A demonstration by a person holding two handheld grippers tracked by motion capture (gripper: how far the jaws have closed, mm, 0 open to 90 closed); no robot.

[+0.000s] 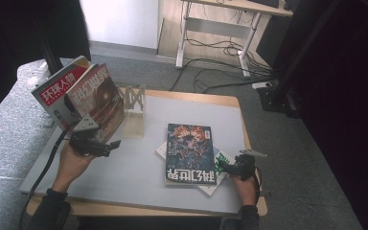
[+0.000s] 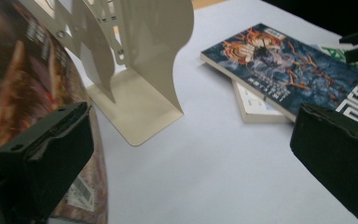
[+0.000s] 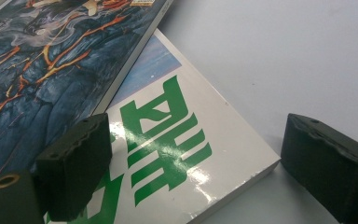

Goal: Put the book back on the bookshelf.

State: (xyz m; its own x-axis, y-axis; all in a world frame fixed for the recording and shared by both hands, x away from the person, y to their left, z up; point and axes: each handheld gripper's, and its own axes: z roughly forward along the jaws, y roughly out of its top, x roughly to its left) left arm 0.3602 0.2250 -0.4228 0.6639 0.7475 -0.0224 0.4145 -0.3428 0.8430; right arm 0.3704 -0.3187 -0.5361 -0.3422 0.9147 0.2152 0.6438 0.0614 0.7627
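Left gripper (image 1: pixel 106 143) is hovering with jaws gaping; right gripper (image 1: pixel 226 167) is sitting low, jaws likewise spread.

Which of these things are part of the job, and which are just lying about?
In the job: leaning magazines, bookend, blue magazine, white-and-green book, left gripper, right gripper.
Lying about: desk, floor cables.
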